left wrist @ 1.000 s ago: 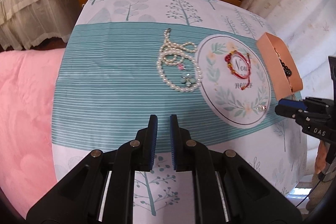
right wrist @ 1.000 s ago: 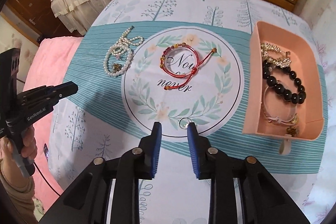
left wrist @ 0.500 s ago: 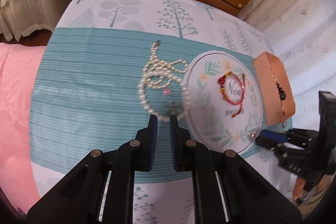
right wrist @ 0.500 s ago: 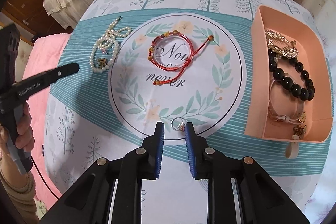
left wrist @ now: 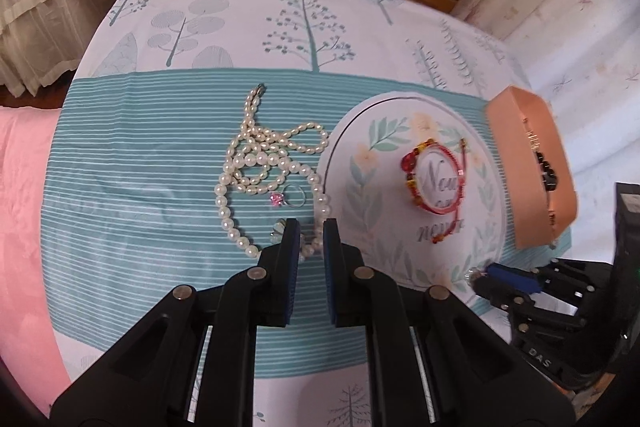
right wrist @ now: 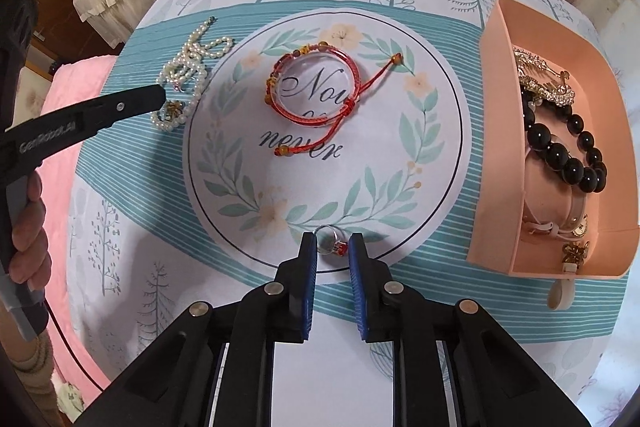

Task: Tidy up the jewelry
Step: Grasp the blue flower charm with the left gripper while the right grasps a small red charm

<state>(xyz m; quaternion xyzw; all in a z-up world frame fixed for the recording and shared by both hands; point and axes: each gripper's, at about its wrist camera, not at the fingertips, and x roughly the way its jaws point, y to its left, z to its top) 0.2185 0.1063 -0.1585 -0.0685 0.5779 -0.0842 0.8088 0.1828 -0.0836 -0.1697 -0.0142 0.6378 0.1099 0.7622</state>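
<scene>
At the bottom centre of the right wrist view, our right tool (right wrist: 333, 247) stands slightly parted around a small ring with a red stone (right wrist: 333, 246), which lies on the tablecloth-covered surface (right wrist: 140, 287) at the lower rim of the printed circle; the fingers do not yet pinch it. We judge this the pickup step for the ring, bound for the pink tray (right wrist: 496, 131) at the right of the frame (black beads and other pieces already lie inside). Our left tool (left wrist: 307, 239), also narrowly parted and holding nothing, sits over the lower loop of the pearl necklace (left wrist: 264, 163), near a pink-stone ring (left wrist: 289, 198). Next we must close squarely on the ring, since it lies flat and could slip.
</scene>
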